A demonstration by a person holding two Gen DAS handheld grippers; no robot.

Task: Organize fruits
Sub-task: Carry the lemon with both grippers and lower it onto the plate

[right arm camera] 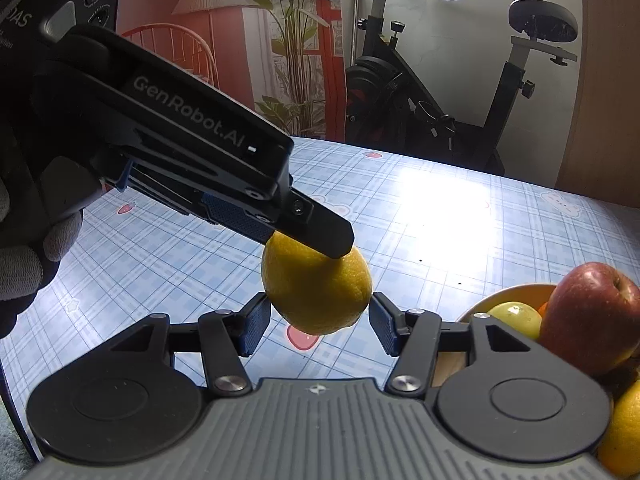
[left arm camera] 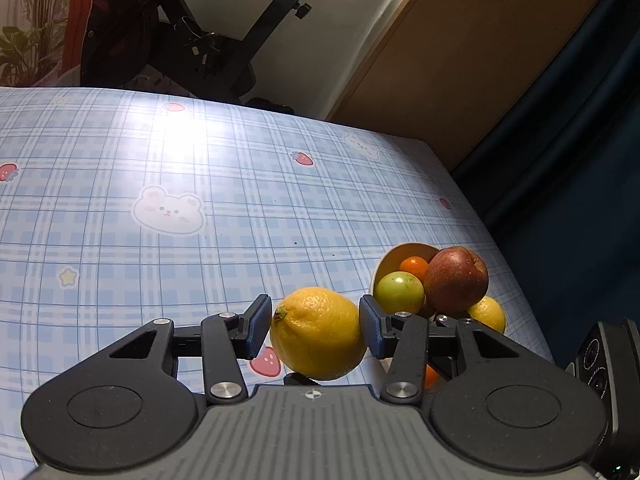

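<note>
2 claws are meeting around 1 lemon [left arm camera: 318, 332], which is hanging in the air above the checked blue table [left arm camera: 160, 168], just left of the bowl [left arm camera: 404, 251]. In the left wrist view the left claw [left arm camera: 316, 326] is pinching the lemon, with its blue pads [left arm camera: 258, 326] pressing against both sides; the fruit's long axis is lying roughly crosswise between the pads, its stem nub pointing to the left pad. In the right wrist view the left claw [right arm camera: 316, 240] is reaching in from the upper left and gripping the lemon [right arm camera: 316, 288] at its top, so the long axis is tilting from upper left down to lower right. The right claw [right arm camera: 318, 320] is standing spread, its pads [right arm camera: 256, 326] flanking the lower part of the lemon; whether they are touching the peel is hard to tell. A gloved hand [right arm camera: 32, 256] is holding the left device at the frame's left edge.

The bowl is sitting on the table and is piled with fruit: 1 red apple [left arm camera: 456, 278] on top, 1 green fruit [left arm camera: 400, 292] beside it, 1 small orange fruit [left arm camera: 414, 266] behind, and 1 yellow fruit [left arm camera: 488, 314] at the lower right. An exercise bike [right arm camera: 440, 92] is standing beyond the table.
</note>
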